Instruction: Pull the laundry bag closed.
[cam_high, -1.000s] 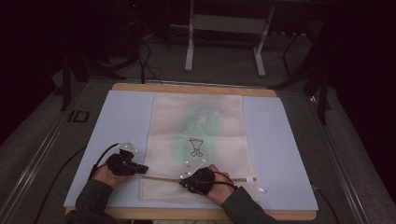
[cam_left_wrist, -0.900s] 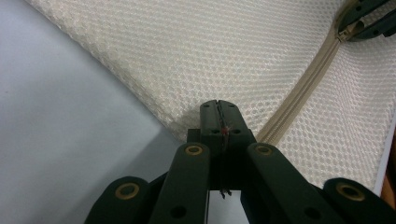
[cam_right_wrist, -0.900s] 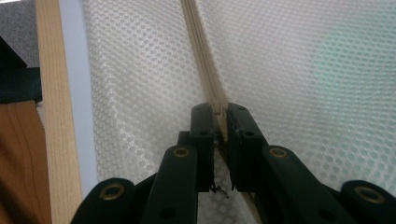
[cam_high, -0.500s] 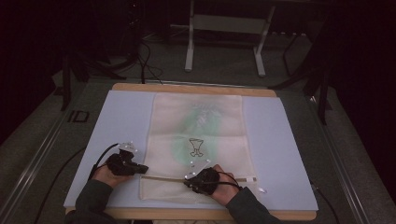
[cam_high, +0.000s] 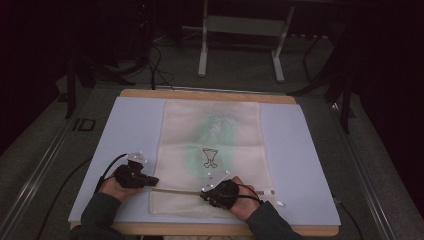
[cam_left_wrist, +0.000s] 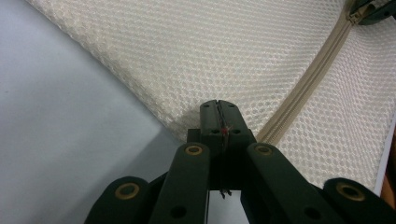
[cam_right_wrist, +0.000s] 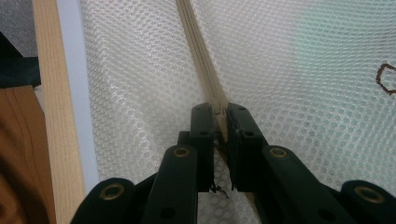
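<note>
A cream mesh bag (cam_high: 212, 155) lies flat in the middle of the blue mat (cam_high: 310, 165), its zipper (cam_high: 180, 191) running across the lower part of the frame. The left gripper (cam_high: 150, 181), at the lower left, has its jaws closed on the bag's corner at the zipper's end and has not moved. The right gripper (cam_high: 206, 196), lower centre, pinches the zipper pull and has slid left along the zipper since the earlier frame.

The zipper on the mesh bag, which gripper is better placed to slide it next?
Probably the right gripper: its jaws are shut on the zipper. The left gripper pinches the mesh bag at its corner, anchoring it.
</note>
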